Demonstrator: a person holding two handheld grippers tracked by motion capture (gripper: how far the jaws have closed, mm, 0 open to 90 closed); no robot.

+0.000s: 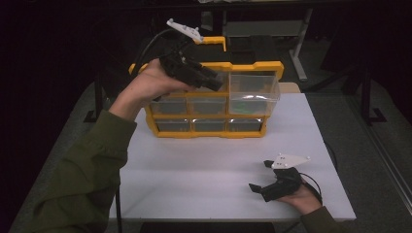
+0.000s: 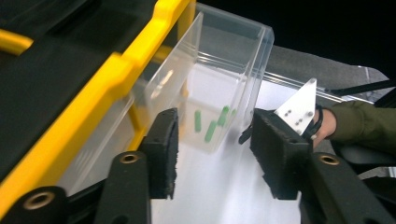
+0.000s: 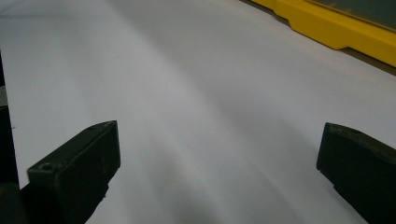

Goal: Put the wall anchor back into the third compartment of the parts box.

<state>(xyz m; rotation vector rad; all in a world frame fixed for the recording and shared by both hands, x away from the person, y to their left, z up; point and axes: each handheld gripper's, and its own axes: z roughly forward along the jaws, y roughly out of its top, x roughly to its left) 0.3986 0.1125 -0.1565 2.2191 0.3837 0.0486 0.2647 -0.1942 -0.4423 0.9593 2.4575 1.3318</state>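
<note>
High view, upper centre: left gripper (image 1: 218,80), jaws apart, lines up on the pulled-out clear drawer (image 1: 253,94); right gripper (image 1: 260,177) rests spread, lower right.

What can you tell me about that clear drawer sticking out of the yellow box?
The clear drawer is see-through plastic, box-shaped and open-topped. It is pulled well out of the top right slot of the yellow organizer, still level. A few small green pieces lie on its floor. The left gripper is open at its left side.

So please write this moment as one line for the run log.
left tool: open, at clear drawer | drawer: pulled out, green pieces inside | right tool: open, low over white table
</note>
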